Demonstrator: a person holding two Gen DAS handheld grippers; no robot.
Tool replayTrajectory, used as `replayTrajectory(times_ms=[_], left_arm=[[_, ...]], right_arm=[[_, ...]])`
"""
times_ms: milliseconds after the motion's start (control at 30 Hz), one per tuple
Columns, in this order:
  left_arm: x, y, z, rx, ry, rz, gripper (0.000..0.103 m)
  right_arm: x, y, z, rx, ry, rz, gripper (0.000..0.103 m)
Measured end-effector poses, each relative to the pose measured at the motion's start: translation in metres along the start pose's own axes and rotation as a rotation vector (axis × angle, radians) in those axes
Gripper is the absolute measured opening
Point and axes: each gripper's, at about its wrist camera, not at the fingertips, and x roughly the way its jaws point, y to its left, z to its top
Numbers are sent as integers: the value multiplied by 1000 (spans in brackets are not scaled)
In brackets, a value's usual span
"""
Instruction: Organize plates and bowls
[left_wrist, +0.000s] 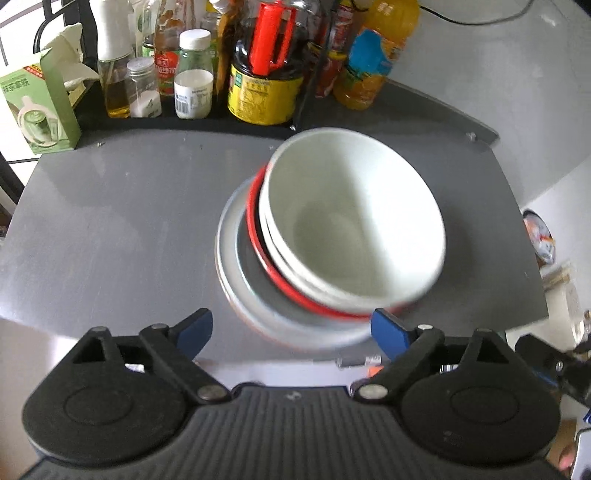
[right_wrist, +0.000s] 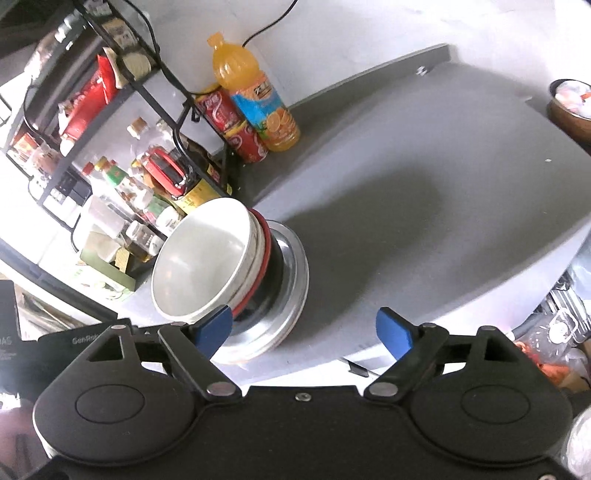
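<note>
Left wrist view shows one stack mid-counter: two nested empty white ceramic bowls (left_wrist: 354, 218) in a red-rimmed bowl (left_wrist: 275, 275), on two stacked grey metal plates (left_wrist: 236, 273). Grey counter (left_wrist: 110, 221) underneath. Left hand-held gripper (left_wrist: 291, 332) and right hand-held gripper (right_wrist: 304, 330) both gape wide, empty.

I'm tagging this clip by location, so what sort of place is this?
Most likely a home kitchen. A gray table holds stacked bowls on plates; behind them stand an oil bottle, a dark sauce jug and an orange drink bottle, beside a wire rack of condiments.
</note>
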Motion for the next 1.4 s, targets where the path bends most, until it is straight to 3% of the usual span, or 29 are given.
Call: replayTrajectory(times_ms=[433, 1000, 1400], left_arm=[[-56, -20, -57, 76, -80, -47, 99], [-104, -32, -98, 165, -138, -123, 99], [-133, -42, -115, 232, -189, -156, 99]], right_arm=[[-72, -12, -39, 19, -119, -74, 103], [-139, -3, -78, -11, -197, -201, 103], [-166, 16, -93, -43, -233, -284, 103]])
